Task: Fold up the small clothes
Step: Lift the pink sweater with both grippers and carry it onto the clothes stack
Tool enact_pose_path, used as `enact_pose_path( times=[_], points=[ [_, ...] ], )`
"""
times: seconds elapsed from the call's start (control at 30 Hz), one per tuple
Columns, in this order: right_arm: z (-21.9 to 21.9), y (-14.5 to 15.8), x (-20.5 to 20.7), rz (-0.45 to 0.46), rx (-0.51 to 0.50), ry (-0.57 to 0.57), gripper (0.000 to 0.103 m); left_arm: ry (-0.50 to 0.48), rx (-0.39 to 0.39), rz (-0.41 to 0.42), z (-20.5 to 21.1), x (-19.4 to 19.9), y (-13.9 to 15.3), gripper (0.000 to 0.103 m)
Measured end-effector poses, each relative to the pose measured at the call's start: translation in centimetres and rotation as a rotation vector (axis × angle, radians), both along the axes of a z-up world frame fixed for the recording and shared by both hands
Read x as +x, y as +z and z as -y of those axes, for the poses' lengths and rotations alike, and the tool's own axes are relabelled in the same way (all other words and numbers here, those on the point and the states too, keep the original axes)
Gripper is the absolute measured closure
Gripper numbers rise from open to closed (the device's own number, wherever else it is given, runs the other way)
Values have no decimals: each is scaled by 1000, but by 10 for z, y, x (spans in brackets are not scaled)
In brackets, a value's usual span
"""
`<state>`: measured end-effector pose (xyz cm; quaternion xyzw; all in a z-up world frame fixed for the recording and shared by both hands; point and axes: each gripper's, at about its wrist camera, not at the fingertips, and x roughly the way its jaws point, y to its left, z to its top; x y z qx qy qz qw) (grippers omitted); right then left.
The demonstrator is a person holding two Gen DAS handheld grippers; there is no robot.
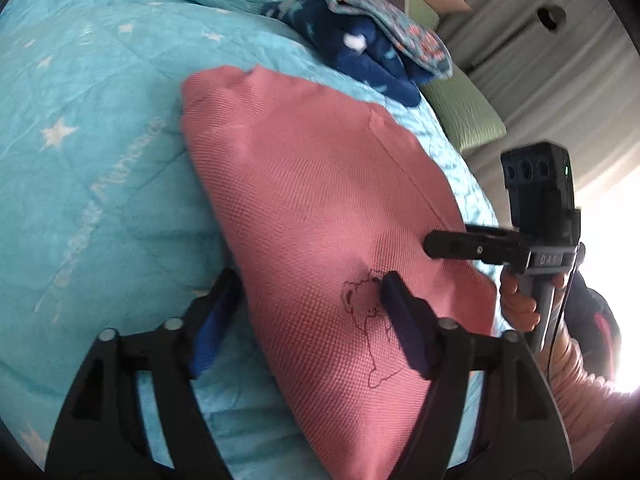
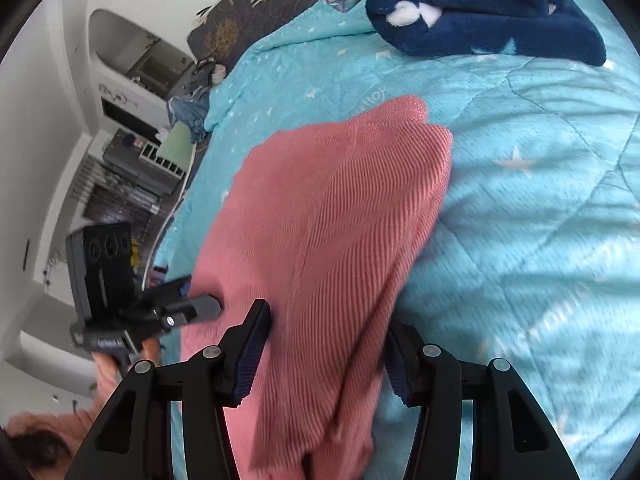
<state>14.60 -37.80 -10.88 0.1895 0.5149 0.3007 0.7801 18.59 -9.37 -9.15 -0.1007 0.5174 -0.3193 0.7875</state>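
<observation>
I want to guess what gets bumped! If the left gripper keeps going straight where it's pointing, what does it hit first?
Most likely the pink garment. The left gripper is open, one finger over the cloth, one off its edge over the turquoise star blanket. Depth is hard to judge, but the pink cloth fills the line ahead.

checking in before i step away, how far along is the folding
Done: the pink garment lies folded into a compact shape on the blue star quilt. In hand: nothing; left gripper and right gripper straddle it, open. Left: the navy fleece piece beyond looks bunched.
</observation>
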Motion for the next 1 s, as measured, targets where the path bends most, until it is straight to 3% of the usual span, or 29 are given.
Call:
enact_pose_path(
  times=[0.13,0.2,0.23,0.3,0.4,0.53,0.67,0.8,0.93,1.0],
  points=[
    [-5,-10,11,-13,69,-6,49,-33,23,57,18,5,1,24],
    [-11,-13,20,-14,100,-7,50,-37,23,81,24,8,2,34],
    [-13,-13,22,-12,101,-10,57,-29,28,90,25,10,3,38],
    [-21,-13,29,-5,72,-23,71,2,22,107,21,11,8,63],
    [-28,4,20,51,35,-38,77,23,-16,152,15,5,29,70],
    [-33,49,-3,194,-25,-62,78,17,37,325,30,-16,75,70],
    [-18,109,-23,348,-31,-113,78,-8,14,462,43,-18,136,70],
    [3,166,-19,454,-30,-170,78,-28,28,583,69,4,200,69],
    [28,232,6,528,-14,-234,77,-13,30,625,97,39,263,69],
    [39,259,18,563,-20,-262,77,-14,71,704,114,54,291,68]
  ],
)
